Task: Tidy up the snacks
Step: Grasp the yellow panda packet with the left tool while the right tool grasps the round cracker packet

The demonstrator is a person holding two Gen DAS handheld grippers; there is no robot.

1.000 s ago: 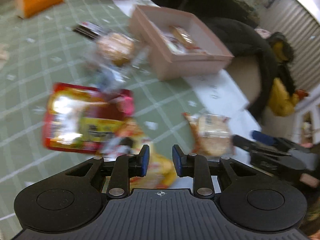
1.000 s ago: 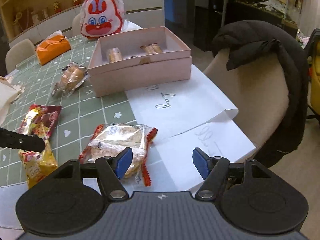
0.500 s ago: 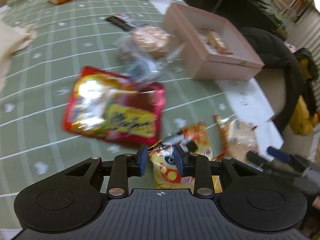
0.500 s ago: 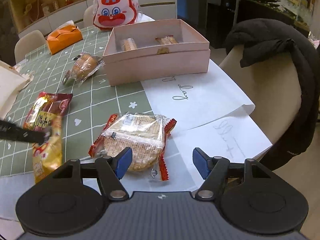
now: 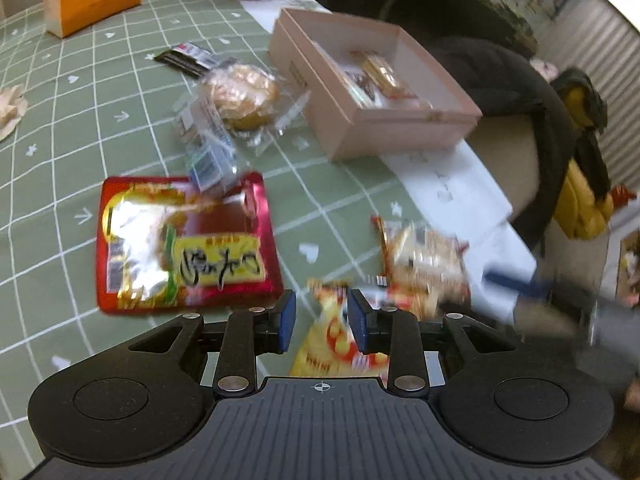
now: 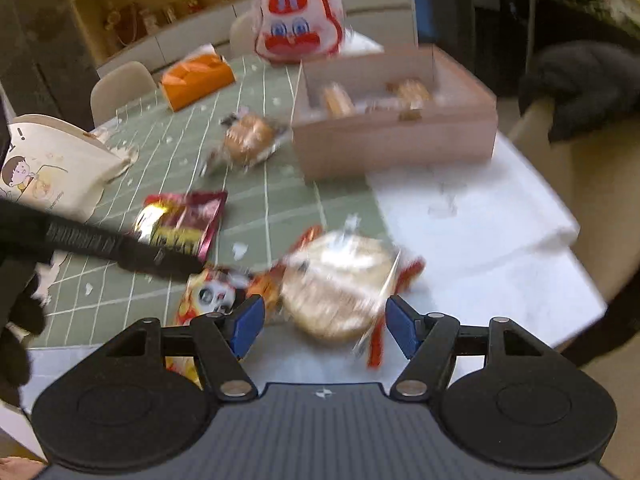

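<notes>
The left claw [image 5: 322, 322] has just been opening, now apart astride the yellow snack packet [image 5: 336, 340].

Motion blur smears the round cracker packet [image 6: 340, 292] near the table's front edge, its print unreadable. The gripper body hides the yellow snack bag's [image 5: 336, 344] lower end.

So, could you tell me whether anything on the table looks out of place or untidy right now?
Yes: most snacks lie loose on the green tablecloth, not in the pink box. A red packet, a wrapped bun, a yellow packet and a round wrapped cake are scattered at odd angles. Nothing looks spilled or torn.
</notes>
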